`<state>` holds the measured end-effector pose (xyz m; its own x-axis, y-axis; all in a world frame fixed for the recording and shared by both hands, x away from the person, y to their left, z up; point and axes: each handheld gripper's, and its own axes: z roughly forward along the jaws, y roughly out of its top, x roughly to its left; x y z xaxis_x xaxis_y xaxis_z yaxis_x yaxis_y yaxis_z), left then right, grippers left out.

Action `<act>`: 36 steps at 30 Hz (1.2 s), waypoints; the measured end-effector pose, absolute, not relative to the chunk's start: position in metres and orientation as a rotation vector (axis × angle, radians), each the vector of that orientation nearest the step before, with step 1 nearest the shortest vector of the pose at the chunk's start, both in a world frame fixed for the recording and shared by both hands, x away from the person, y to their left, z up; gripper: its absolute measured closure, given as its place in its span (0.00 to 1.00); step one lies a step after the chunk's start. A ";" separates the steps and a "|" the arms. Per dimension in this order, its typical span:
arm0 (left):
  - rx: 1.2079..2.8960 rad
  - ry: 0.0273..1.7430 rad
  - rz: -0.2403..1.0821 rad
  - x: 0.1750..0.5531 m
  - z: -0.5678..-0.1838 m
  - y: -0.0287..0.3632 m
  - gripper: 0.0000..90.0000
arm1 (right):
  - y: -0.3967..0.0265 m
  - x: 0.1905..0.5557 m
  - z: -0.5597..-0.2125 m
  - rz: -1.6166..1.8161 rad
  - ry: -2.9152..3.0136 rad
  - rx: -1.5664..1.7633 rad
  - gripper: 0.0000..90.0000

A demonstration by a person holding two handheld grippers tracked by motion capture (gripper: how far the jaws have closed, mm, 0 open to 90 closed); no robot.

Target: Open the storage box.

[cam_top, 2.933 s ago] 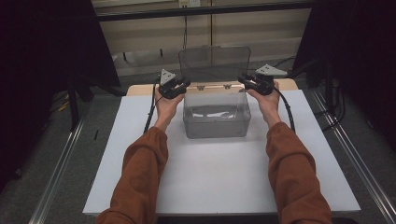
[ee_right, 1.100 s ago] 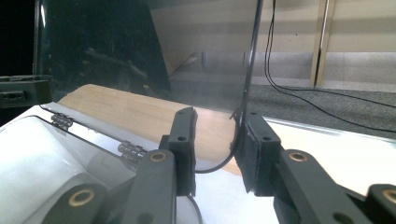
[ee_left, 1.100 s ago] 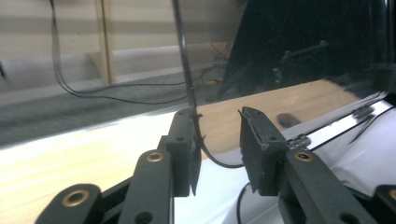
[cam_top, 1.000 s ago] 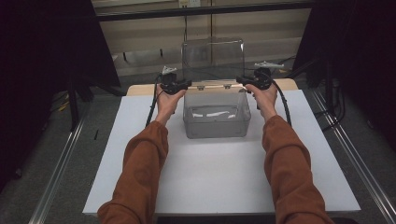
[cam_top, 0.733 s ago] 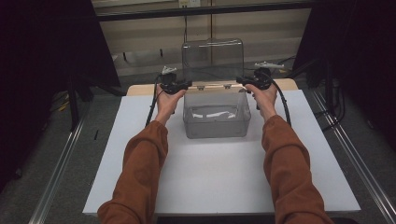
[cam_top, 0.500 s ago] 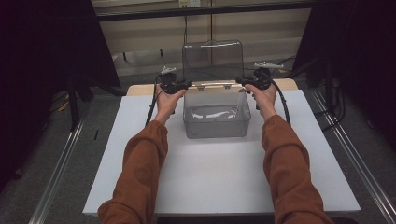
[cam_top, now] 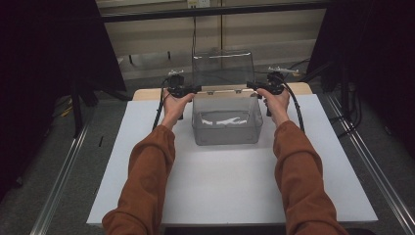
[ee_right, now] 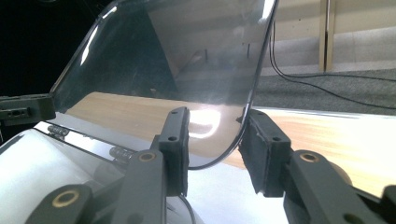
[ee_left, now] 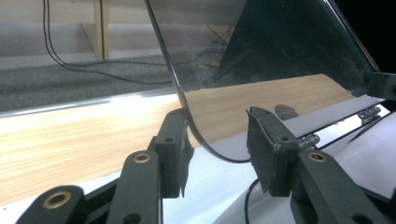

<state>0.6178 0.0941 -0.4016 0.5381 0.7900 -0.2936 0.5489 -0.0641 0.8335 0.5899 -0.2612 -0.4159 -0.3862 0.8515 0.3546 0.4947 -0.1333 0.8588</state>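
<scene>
Starting at the left, the left claw (cam_top: 188, 90) sits at the near-left corner of the raised clear lid (cam_top: 222, 68) of the clear plastic box (cam_top: 226, 120). In the left gripper view its jaws have just been opening: the lid's curved edge (ee_left: 187, 121) stands between them, brushing one pad (ee_left: 175, 154) while the other pad (ee_left: 264, 149) stands off with a clear gap. So that claw is narrow but slack, no longer pinching the lid.

Between the two claws the lid stands nearly upright on its hinges (ee_left: 310, 139) along the box's far rim. The box itself rests on the white sheet (cam_top: 220, 191) that covers the wooden bench (cam_top: 147, 94), just in front of and below both claws, with something pale lying in its bottom that I cannot make out.

On the right, the right claw (cam_top: 257, 88) mirrors the first at the lid's other corner. Its jaws too have just been opening; in the right gripper view the lid edge (ee_right: 247, 116) lies against one pad (ee_right: 261, 149) and clear of the other (ee_right: 175, 149), so it is loosening rather than gripping.

To my eye the lid-opening step is about finished and this is the letting go. The next move calls for both claws to back off sideways, away from the lid, without nudging it. If it is not past its balance point it could drop shut, so they should ease off slowly and watch it.
</scene>
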 end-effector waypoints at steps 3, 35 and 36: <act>1.749 1.125 0.292 0.618 -0.401 0.093 0.63 | -0.262 0.590 -0.417 1.540 1.811 1.526 0.69; 1.726 1.156 0.263 0.621 -0.405 0.094 0.58 | -0.265 0.592 -0.420 1.583 1.799 1.608 0.68; 1.727 1.157 0.265 0.621 -0.405 0.094 0.58 | -0.265 0.592 -0.420 1.583 1.799 1.610 0.68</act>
